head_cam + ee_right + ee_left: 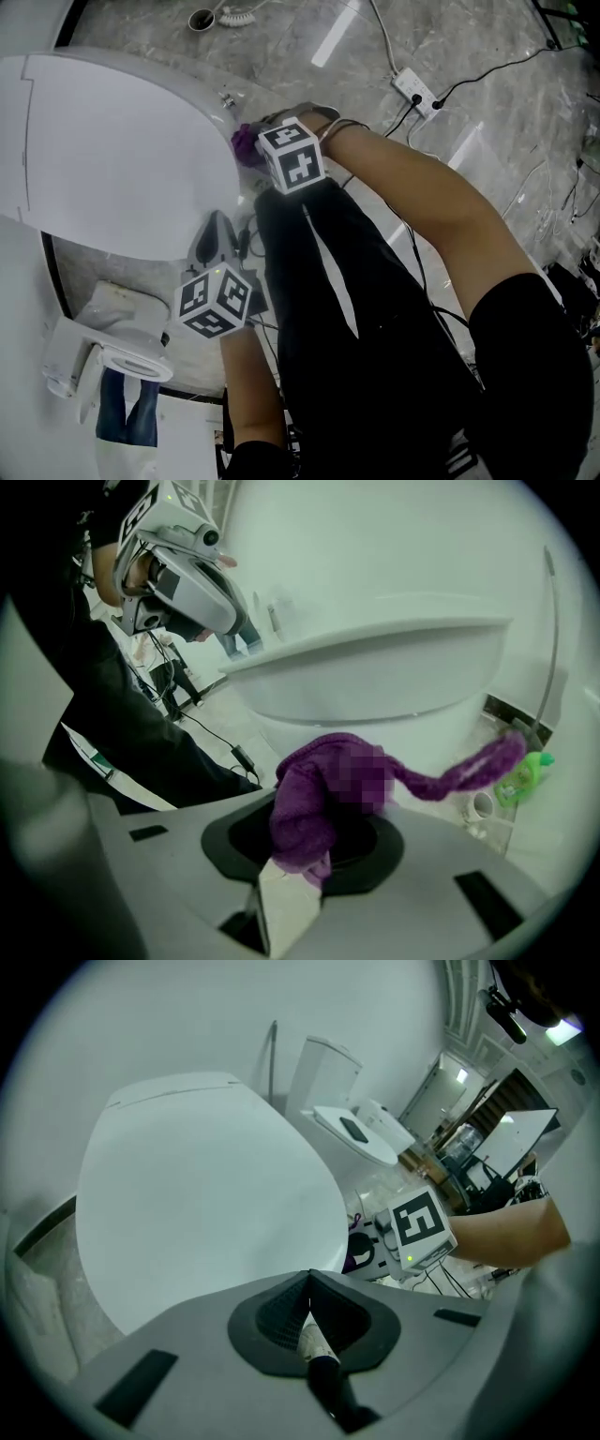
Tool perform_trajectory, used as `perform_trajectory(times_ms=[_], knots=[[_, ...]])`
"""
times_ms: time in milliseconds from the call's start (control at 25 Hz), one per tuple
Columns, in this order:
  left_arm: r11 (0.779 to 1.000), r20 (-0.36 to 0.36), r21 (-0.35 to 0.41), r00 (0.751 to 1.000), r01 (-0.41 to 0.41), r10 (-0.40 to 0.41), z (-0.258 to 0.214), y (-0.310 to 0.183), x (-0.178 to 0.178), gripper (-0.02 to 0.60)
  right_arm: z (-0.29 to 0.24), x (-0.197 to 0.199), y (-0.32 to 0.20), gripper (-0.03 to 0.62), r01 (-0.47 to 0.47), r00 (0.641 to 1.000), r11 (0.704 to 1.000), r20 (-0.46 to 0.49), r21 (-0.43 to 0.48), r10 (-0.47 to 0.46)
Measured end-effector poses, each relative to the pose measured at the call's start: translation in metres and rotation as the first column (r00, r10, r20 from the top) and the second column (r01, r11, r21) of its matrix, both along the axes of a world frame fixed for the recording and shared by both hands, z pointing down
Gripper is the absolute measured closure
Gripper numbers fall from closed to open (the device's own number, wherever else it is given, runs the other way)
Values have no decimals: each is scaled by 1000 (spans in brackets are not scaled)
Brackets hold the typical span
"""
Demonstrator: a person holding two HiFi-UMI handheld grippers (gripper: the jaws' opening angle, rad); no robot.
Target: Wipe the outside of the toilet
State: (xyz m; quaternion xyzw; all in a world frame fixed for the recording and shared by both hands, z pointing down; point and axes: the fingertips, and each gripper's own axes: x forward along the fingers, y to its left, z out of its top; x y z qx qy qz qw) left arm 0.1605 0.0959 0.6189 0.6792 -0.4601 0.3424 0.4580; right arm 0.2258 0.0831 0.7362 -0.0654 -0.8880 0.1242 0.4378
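The white toilet [112, 159] fills the left of the head view, its lid down. A purple cloth [314, 803] is bunched between the jaws of my right gripper [307, 850], and one loose end trails right toward the bowl's outer wall [375, 682]. In the head view that cloth [246, 145] sits against the toilet's side under the rim, just ahead of the right gripper's marker cube [292, 155]. My left gripper [309, 1288] hovers beside the lid [206, 1194], jaws closed together with nothing held. Its marker cube [214, 300] lies below the toilet.
A power strip [417, 91] with cables lies on the marble floor at the upper right. A toilet brush holder [202, 19] stands at the top. A green bottle [520, 778] sits by the toilet's base. A second toilet [328, 1082] stands behind. The person's dark trousers [356, 337] fill the centre.
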Motion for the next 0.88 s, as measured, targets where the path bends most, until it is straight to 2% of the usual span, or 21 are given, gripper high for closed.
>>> perform_trajectory(times_ms=[160, 320, 600, 720, 880], knots=[[997, -1, -3, 997, 76, -76, -2, 17, -8, 574, -4, -7, 17, 480, 29, 999, 1000, -21, 4, -29], [988, 5, -3, 988, 154, -154, -5, 37, -31, 574, -8, -17, 32, 480, -41, 998, 998, -43, -44, 39], [958, -7, -9, 958, 288, -288, 4, 80, -81, 574, -9, -29, 39, 480, -135, 987, 989, -91, -52, 130], [949, -12, -24, 949, 315, -315, 12, 104, -105, 574, -7, -41, 46, 480, -179, 979, 983, -113, -51, 172], [958, -19, -38, 958, 284, -285, 19, 132, -121, 574, -8, -52, 58, 480, -285, 953, 956, -130, -72, 274]])
